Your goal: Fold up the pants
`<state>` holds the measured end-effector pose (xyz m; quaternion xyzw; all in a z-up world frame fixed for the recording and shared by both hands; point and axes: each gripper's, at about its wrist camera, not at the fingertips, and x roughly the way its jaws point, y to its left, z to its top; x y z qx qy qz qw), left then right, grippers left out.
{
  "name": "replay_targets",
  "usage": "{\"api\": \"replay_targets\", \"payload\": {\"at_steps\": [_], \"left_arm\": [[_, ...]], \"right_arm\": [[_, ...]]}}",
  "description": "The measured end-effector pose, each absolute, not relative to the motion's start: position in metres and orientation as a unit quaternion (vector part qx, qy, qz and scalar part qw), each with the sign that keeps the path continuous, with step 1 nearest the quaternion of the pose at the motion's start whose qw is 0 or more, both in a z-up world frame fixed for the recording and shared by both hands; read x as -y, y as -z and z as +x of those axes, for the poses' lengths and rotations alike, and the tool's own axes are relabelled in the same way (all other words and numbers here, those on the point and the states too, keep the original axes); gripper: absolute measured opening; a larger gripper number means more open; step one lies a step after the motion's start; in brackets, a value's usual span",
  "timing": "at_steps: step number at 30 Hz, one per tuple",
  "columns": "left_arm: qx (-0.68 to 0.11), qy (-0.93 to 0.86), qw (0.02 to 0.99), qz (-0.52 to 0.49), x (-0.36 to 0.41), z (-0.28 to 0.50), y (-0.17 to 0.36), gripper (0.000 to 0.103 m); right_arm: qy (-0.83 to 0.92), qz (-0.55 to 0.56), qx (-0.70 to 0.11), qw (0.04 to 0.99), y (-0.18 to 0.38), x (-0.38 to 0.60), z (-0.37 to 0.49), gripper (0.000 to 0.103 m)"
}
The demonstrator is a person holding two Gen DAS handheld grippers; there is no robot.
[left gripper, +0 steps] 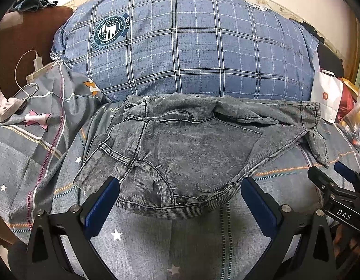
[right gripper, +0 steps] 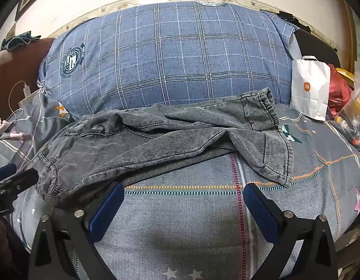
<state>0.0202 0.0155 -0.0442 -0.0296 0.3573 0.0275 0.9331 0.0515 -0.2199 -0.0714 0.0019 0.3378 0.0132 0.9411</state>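
Observation:
Grey washed denim pants [left gripper: 191, 144] lie crumpled on the patterned bedsheet [left gripper: 196, 238], waistband with snap buttons toward me in the left wrist view. They also show in the right wrist view [right gripper: 156, 140], leg cuffs bunched at the right. My left gripper [left gripper: 180, 189] is open, its blue-padded fingers [left gripper: 103, 203] straddling the waistband's near edge, holding nothing. My right gripper [right gripper: 183, 194] is open and empty over the sheet, its left finger beside the pants' near hem. The right gripper also appears at the right edge of the left wrist view [left gripper: 338, 186].
A big blue plaid pillow [left gripper: 187, 46] lies behind the pants. A white paper bag [right gripper: 310, 88] and cluttered bags stand at the right. A charger cable [left gripper: 28, 70] and brown headboard [left gripper: 23, 46] are at the left.

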Motion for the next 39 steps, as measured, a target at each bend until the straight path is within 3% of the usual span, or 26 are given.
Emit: {"api": "replay_targets", "payload": {"at_steps": [39], "left_arm": [[-0.359,-0.030,0.932,-0.033,-0.0166,0.0198,0.0434,0.103]], "right_arm": [[-0.015,0.000,-0.341,0.940,0.0742,0.2180,0.0522,0.103]]}}
